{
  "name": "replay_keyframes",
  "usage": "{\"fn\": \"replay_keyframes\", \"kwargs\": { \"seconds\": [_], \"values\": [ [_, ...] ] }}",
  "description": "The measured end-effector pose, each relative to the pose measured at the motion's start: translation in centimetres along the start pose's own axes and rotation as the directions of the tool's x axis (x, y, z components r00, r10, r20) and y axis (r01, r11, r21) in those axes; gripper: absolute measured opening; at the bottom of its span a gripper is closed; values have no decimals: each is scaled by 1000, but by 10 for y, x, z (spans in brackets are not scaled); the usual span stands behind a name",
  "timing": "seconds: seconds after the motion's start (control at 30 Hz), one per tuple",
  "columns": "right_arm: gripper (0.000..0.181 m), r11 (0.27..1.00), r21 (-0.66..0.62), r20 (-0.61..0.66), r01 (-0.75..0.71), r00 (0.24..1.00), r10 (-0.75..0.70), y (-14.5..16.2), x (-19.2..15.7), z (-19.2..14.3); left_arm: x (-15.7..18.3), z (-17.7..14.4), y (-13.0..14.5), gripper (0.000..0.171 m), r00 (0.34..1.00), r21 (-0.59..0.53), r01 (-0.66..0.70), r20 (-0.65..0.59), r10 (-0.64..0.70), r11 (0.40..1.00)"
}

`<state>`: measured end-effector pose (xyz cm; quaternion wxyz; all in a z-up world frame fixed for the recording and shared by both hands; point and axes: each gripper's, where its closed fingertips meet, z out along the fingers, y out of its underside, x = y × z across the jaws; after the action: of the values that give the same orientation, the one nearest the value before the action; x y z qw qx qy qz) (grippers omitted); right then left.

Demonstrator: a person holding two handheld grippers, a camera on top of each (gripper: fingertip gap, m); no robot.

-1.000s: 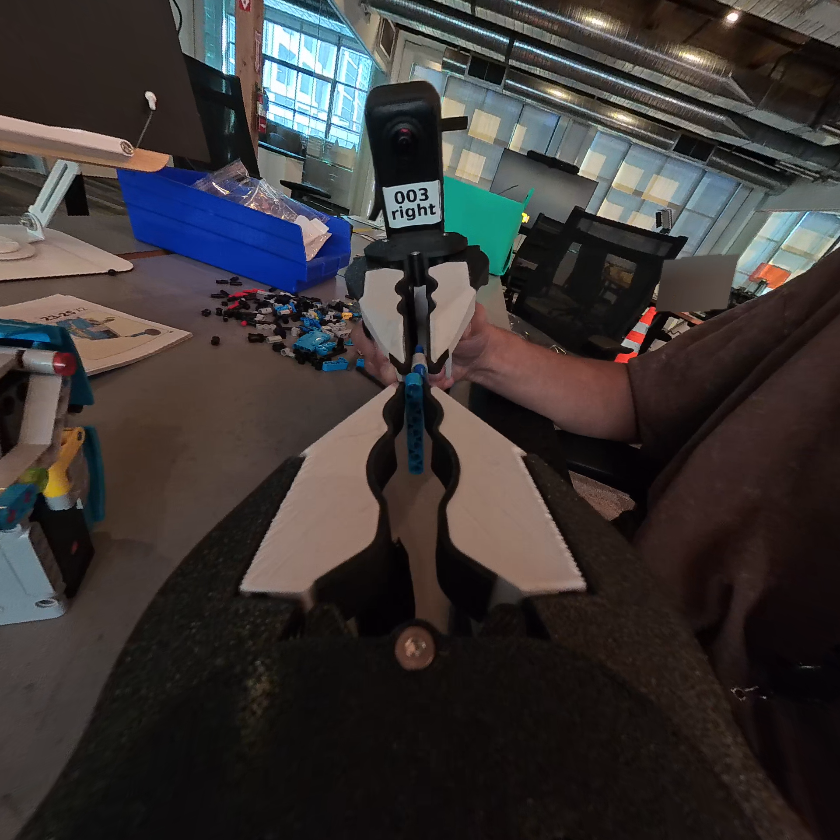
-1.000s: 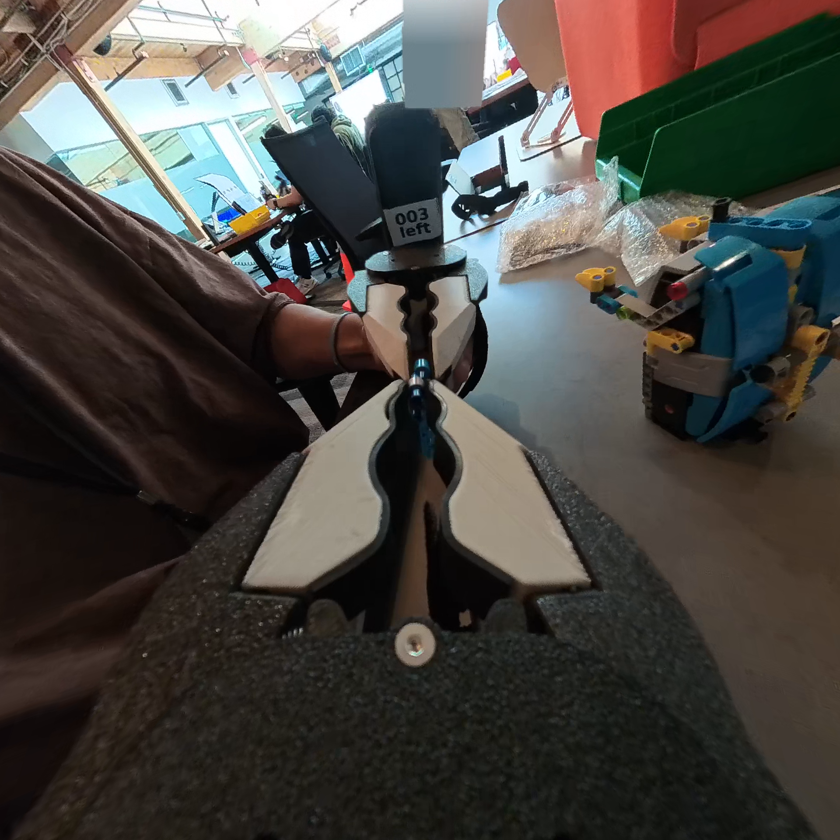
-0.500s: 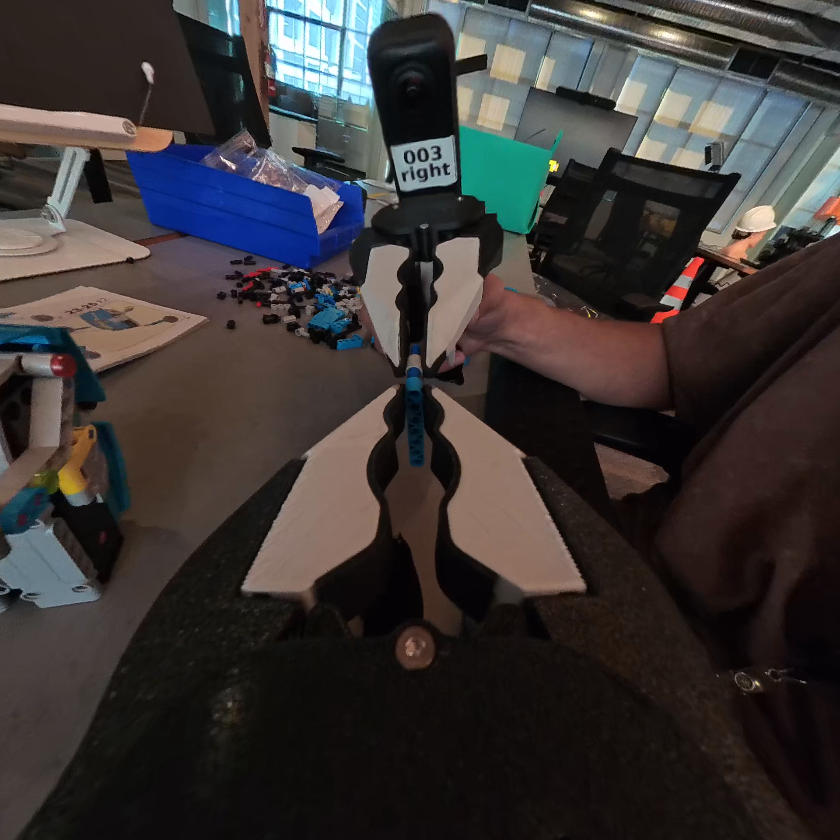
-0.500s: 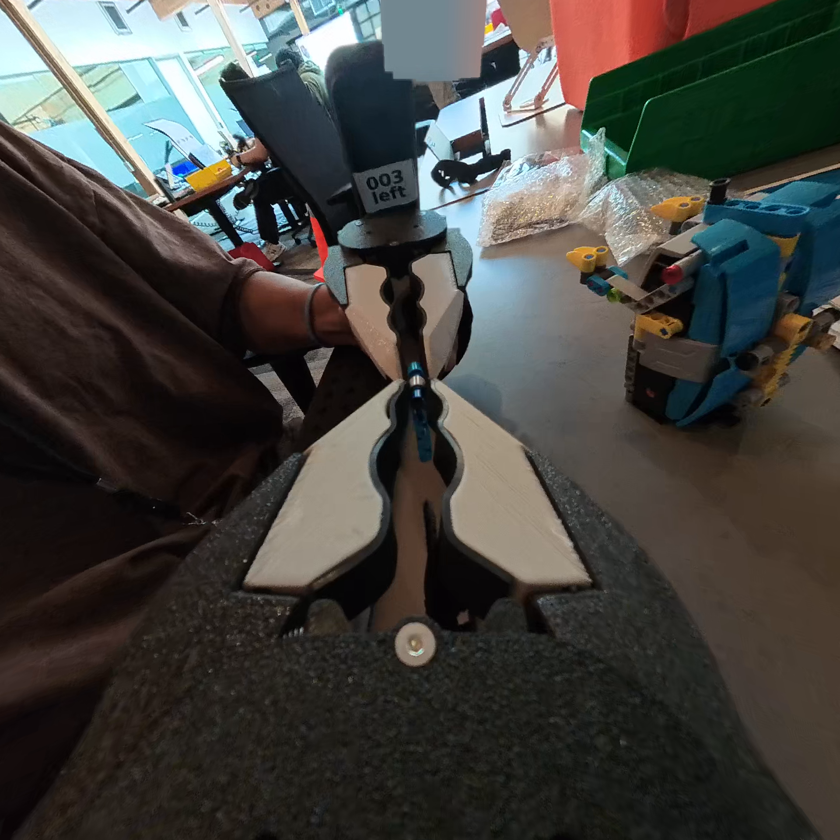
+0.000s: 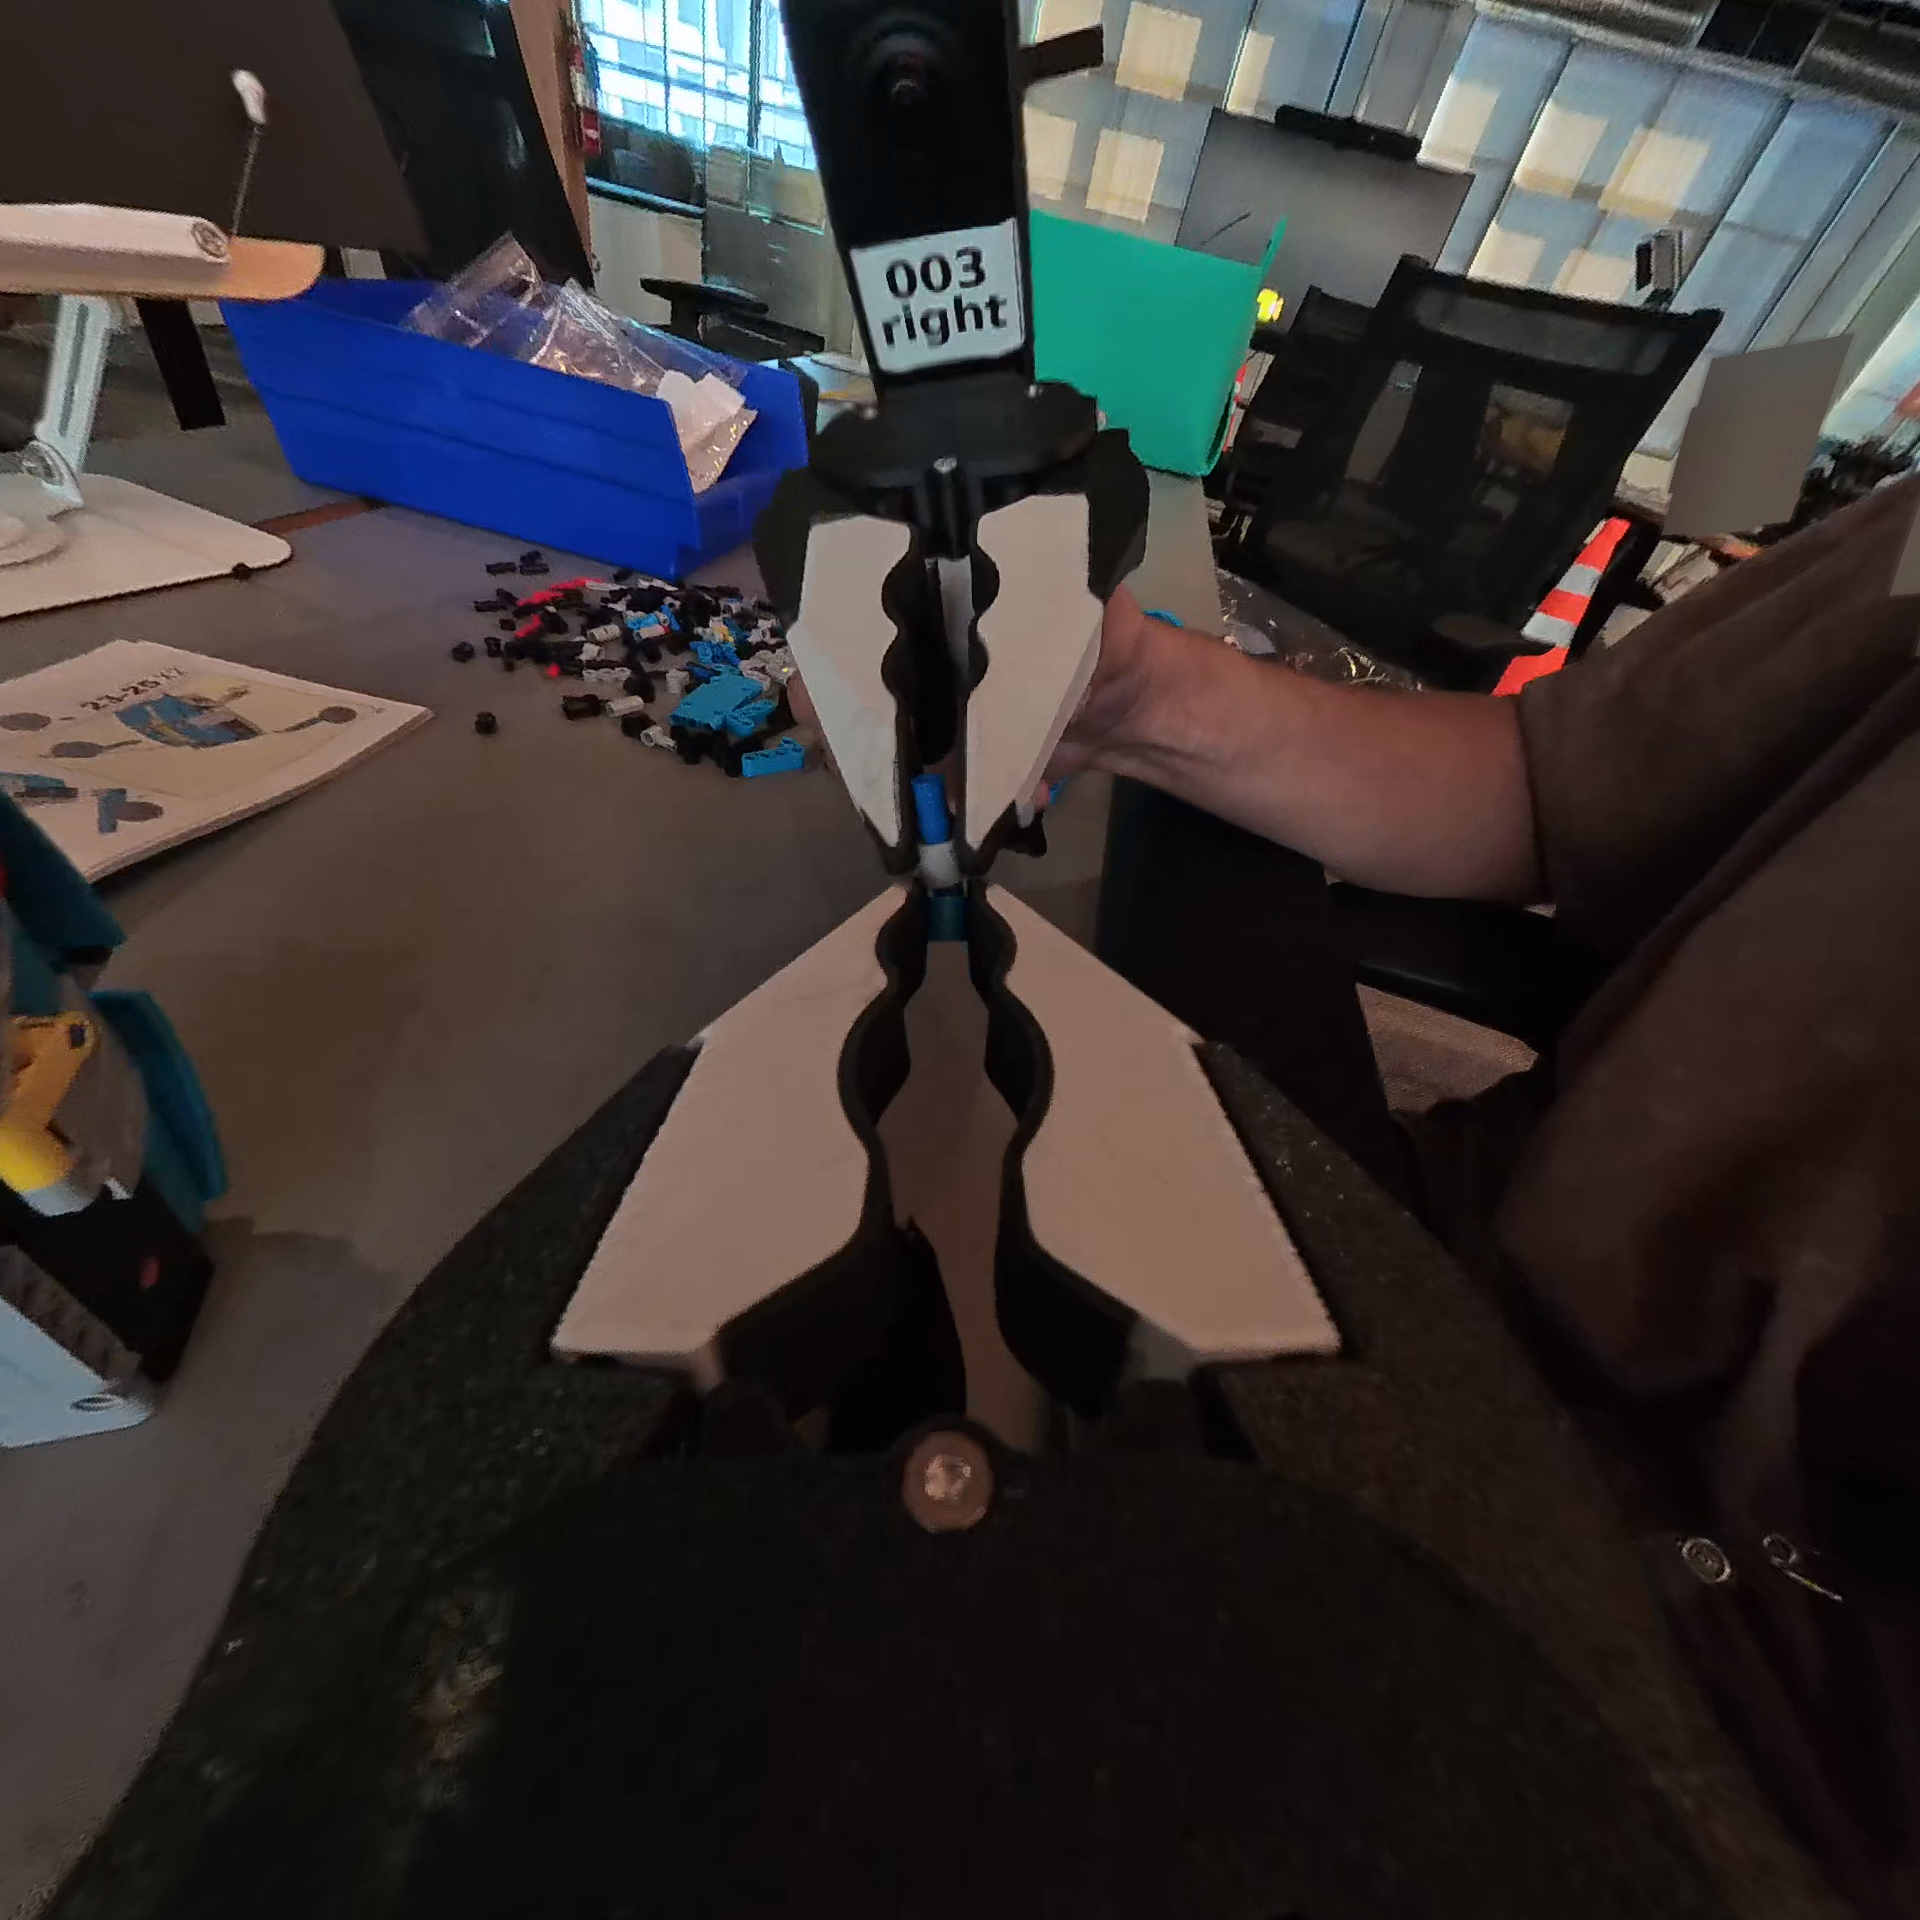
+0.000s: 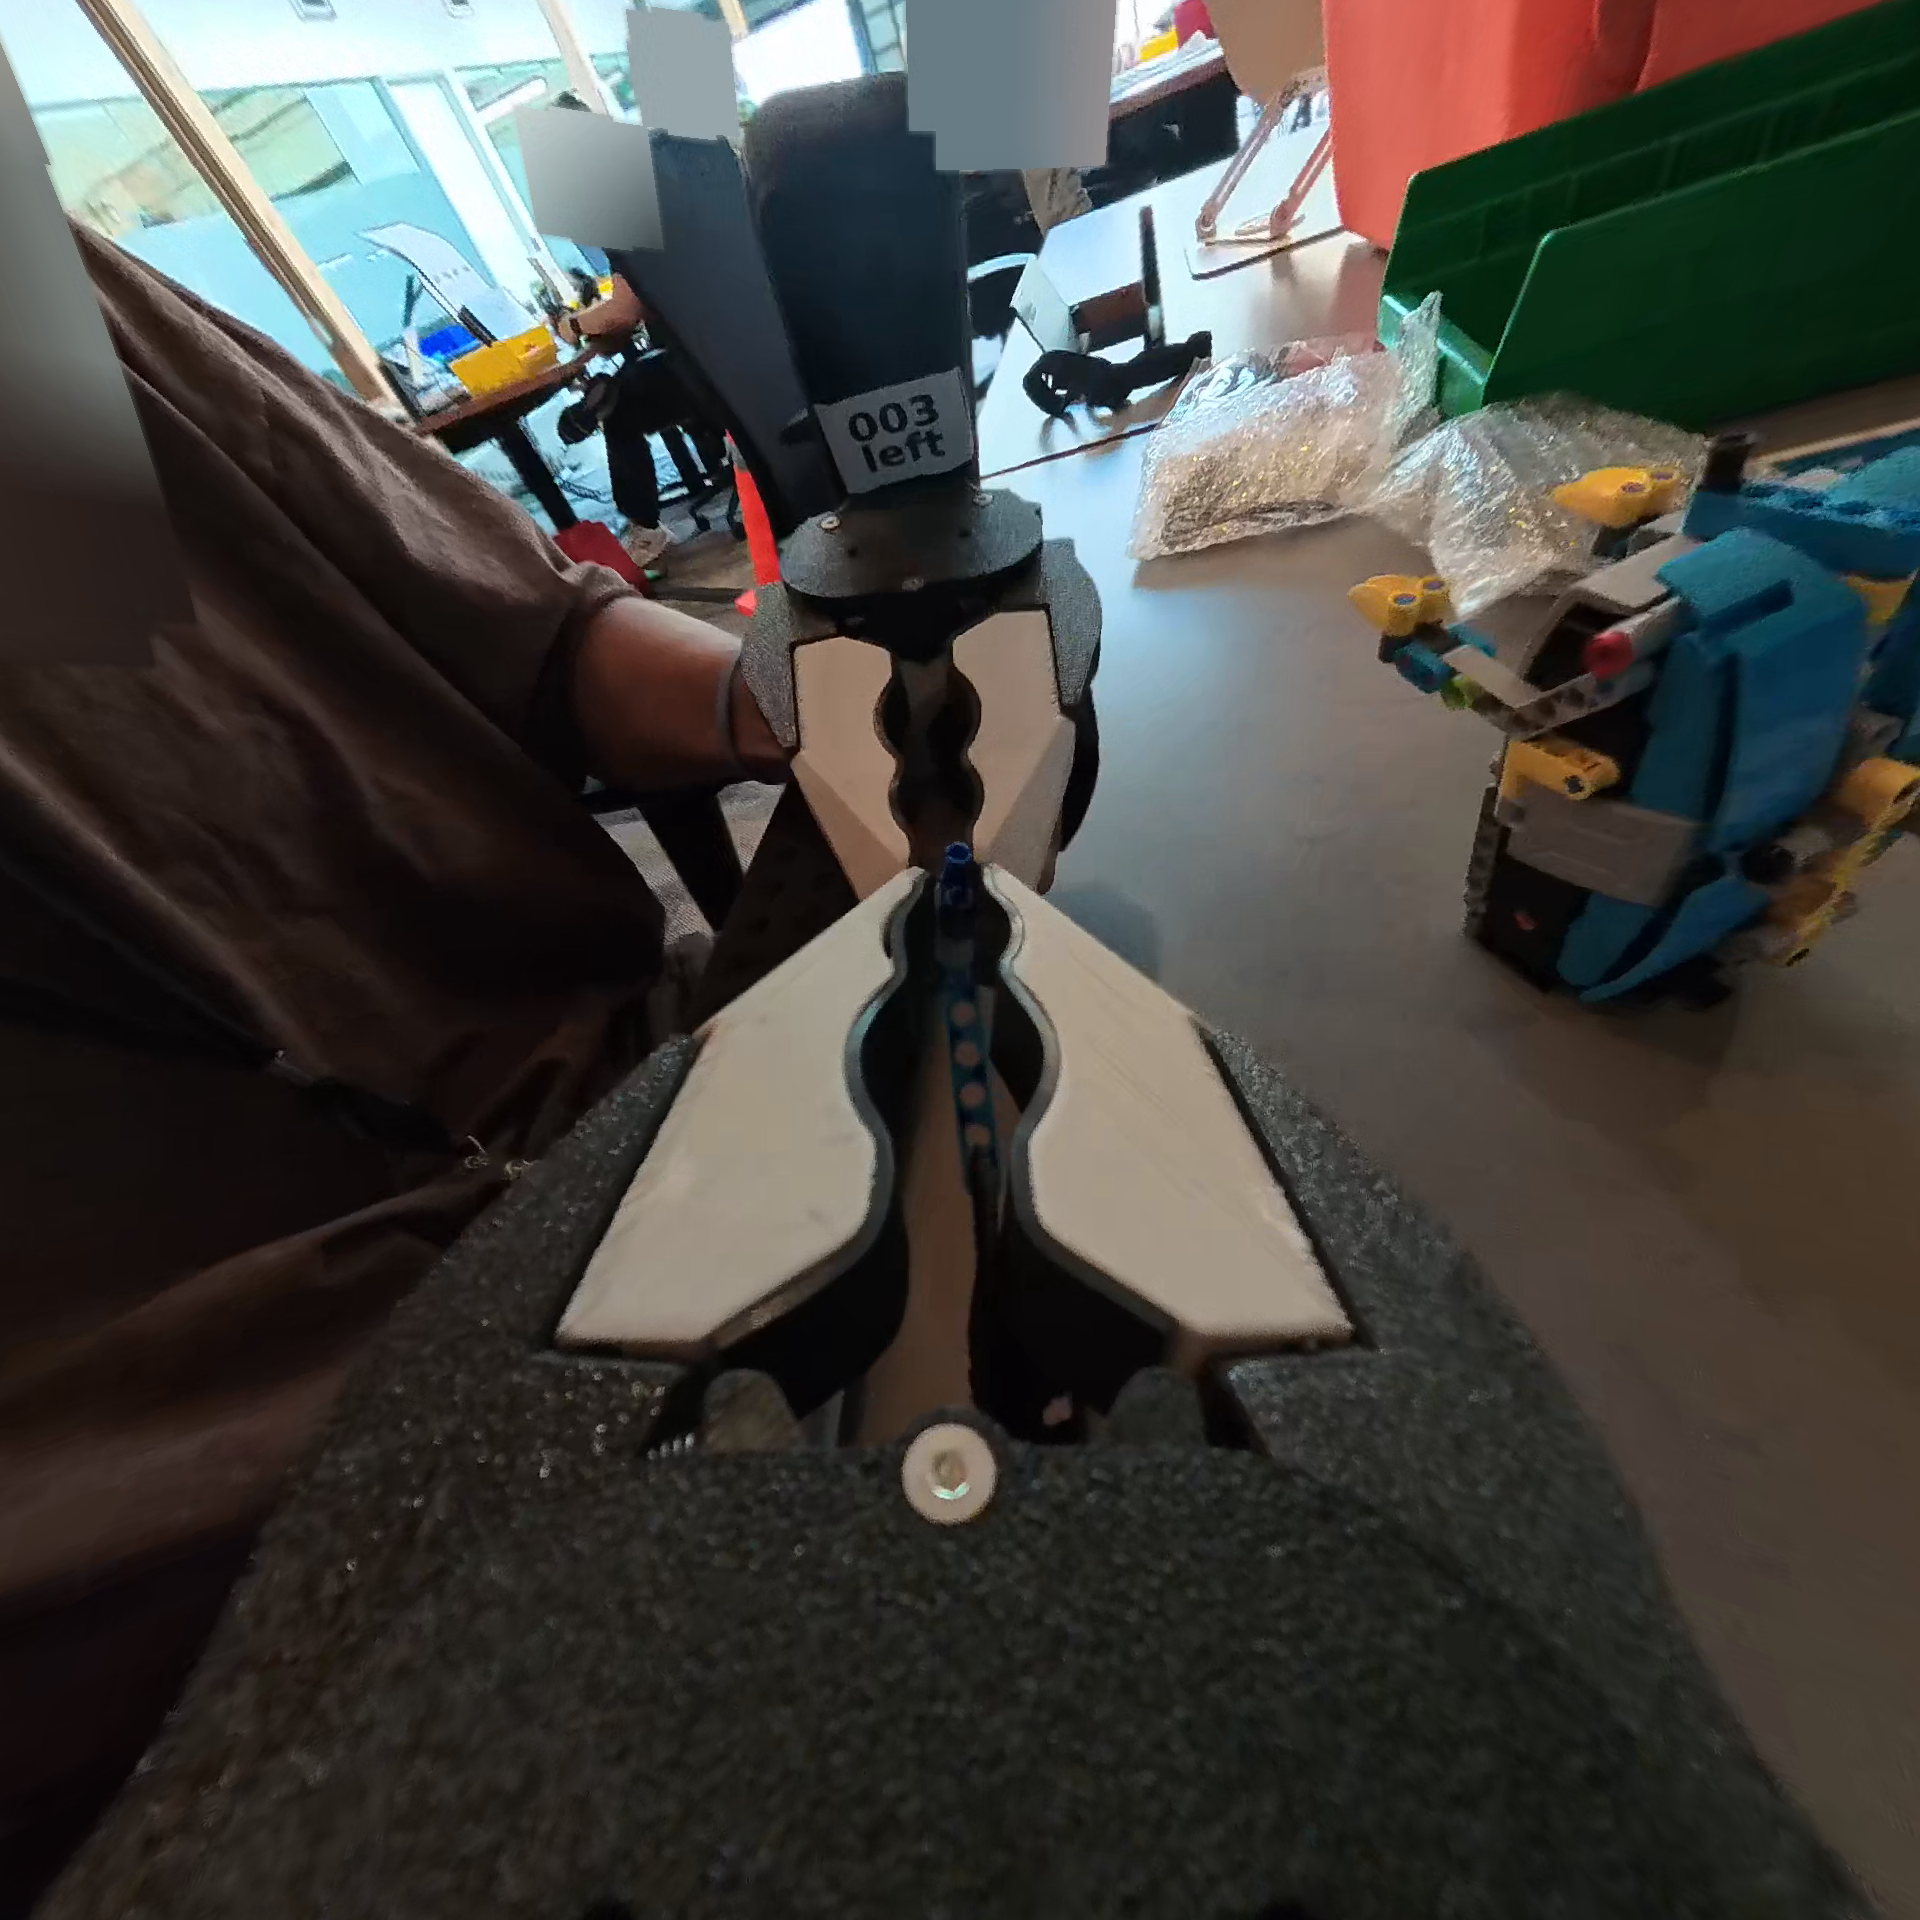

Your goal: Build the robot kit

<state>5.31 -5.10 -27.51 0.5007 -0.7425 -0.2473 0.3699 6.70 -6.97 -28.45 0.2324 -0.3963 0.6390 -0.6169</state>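
While meeting tip to tip above the grey table (image 5: 468, 987), pinching a blue perforated beam (image 6: 966, 1049) in the right gripper (image 6: 954, 899), a small blue piece (image 5: 948, 922) in the left gripper (image 5: 945, 899)

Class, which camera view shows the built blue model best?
The right wrist view: the model stands nearly whole, its yellow and grey parts visible. The left wrist view catches only its blurred edge, cut off at the left border.
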Motion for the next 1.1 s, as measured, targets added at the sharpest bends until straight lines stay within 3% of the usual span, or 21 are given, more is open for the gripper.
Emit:
{"fn": "replay_keyframes", "kwargs": {
  "seconds": [0.13,0.47,0.53,0.63,0.8,0.87,0.93,1.03,1.1],
  "values": [
    [8,992,97,49,-81,996,77,-13,2,-6,-3,-9,-14,6,997,90,79,-32,-76,993],
    [7,967,212,77,-142,989,128,-28,5,-8,-4,-11,-16,6,998,114,67,-17,-65,991],
    [7,959,230,34,-167,986,164,-28,18,-14,-16,-8,4,7,998,-4,14,59,-14,1000],
    [6,922,253,36,-294,955,295,-24,37,-22,-34,0,59,7,985,-332,-50,140,102,942],
    [7,891,243,49,-384,922,384,-16,47,-19,-41,-4,100,6,961,-569,-105,154,231,815],
    [6,902,221,46,-371,928,371,-14,44,-15,-40,-4,99,7,959,-565,-104,159,232,818],
    [7,916,191,35,-353,935,353,-11,40,-9,-39,-3,94,21,967,-534,-77,166,193,842],
    [7,919,168,56,-357,934,353,-8,34,-3,-35,-2,58,30,983,-328,35,180,26,944],
    [7,915,174,81,-363,932,354,-11,31,-1,-33,-5,31,29,986,-161,121,133,-100,979]
  ]
}}
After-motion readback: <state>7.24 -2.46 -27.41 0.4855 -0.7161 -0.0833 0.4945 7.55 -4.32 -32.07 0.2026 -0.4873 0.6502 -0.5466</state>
